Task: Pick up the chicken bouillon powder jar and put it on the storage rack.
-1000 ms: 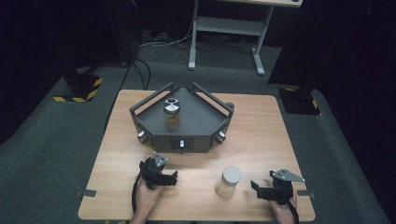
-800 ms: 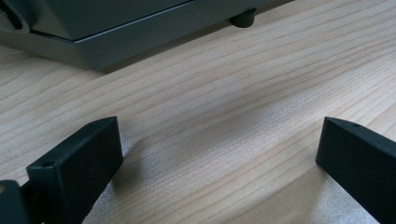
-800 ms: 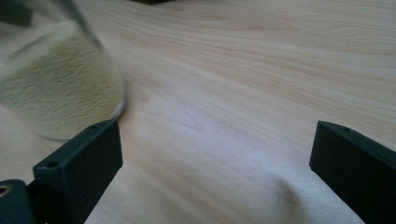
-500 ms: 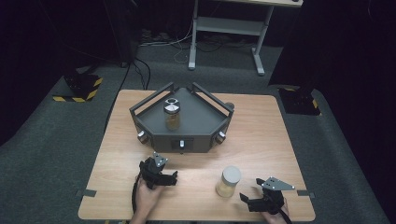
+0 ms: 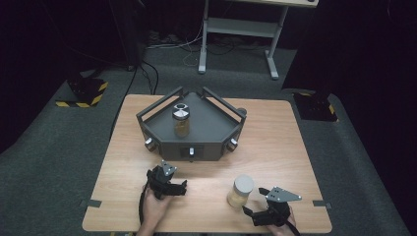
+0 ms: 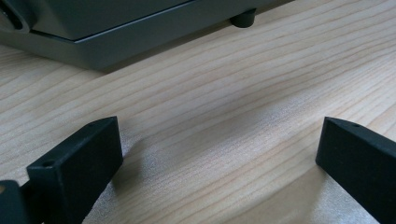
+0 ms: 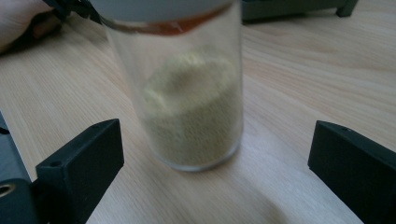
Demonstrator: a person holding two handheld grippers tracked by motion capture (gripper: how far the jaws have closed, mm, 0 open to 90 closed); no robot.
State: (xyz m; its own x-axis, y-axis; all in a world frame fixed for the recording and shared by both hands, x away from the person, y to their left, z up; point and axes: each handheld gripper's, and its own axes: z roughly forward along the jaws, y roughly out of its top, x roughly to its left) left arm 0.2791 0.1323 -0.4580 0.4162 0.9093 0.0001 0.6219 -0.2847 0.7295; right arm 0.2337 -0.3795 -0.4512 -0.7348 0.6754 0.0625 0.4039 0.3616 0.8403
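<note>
A glass jar (image 5: 240, 191) with a pale lid, half full of yellowish grains, stands on the wooden table (image 5: 275, 142) near the front right. My right gripper (image 5: 253, 212) sits just behind it at the table's front edge, open. In the right gripper view the jar (image 7: 191, 107) stands upright a little ahead of my right gripper (image 7: 215, 163), between the lines of its wide-apart jaws, untouched. A second, similar jar (image 5: 181, 120) stands on the dark grey angular platform (image 5: 211, 132). My left gripper (image 5: 174, 183) rests open on the table in front of the platform (image 6: 116, 28), holding nothing.
The platform has raised rails along its back sides and knobs on its front faces. One of its feet (image 6: 243, 18) rests on the wood ahead of the left gripper (image 6: 219, 154). A hand (image 7: 18, 18) shows beyond the jar. Dark carpet surrounds the table.
My right gripper has drawn back toward the front edge and shifted left, turning its jaws toward the jar on the table. The left gripper and both jars have stayed put.
</note>
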